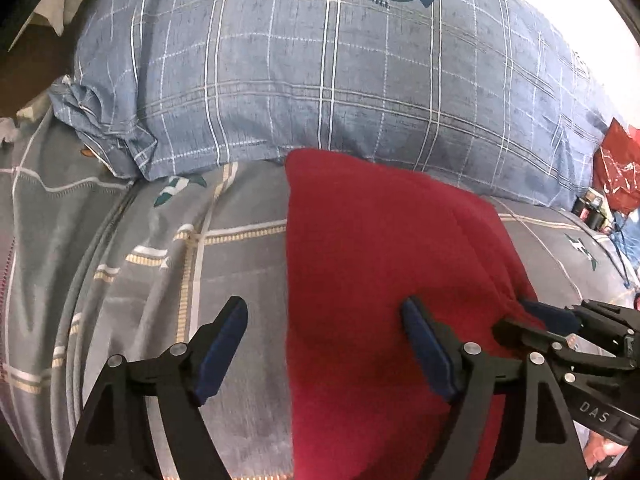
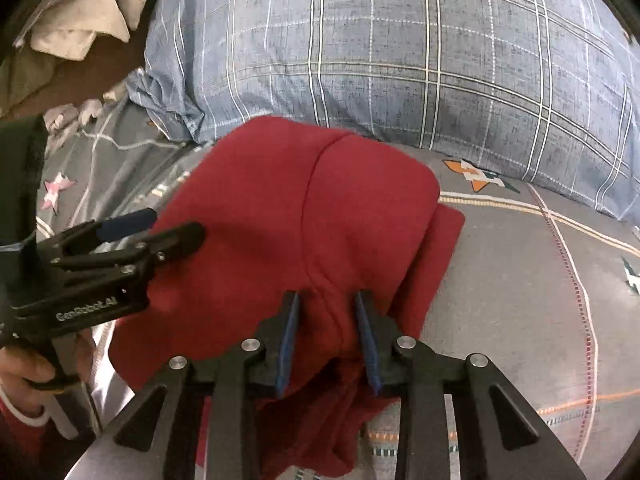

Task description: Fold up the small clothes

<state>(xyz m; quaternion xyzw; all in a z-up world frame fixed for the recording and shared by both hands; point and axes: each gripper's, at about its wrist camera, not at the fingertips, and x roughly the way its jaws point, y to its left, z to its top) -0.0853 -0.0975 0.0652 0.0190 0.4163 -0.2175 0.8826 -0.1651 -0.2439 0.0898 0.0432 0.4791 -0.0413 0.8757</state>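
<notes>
A red garment (image 1: pixel 384 264) lies partly folded on the grey checked bed sheet (image 1: pixel 224 264), just in front of a blue checked pillow (image 1: pixel 312 80). My left gripper (image 1: pixel 324 320) is open over the garment's left edge, one finger on the sheet, the other over the red cloth. In the right wrist view the garment (image 2: pixel 280 216) shows a seam down its middle. My right gripper (image 2: pixel 327 300) has its jaws partly closed around a bunched ridge of the red cloth at its near edge. The left gripper (image 2: pixel 172 224) also shows at the left of that view, jaws apart.
The pillow (image 2: pixel 400 52) fills the far side. White and brown cloth (image 2: pixel 80 20) lies at the far left off the bed. Red plastic and dark small items (image 1: pixel 616 168) sit at the right edge. Bare sheet (image 2: pixel 520 280) lies right of the garment.
</notes>
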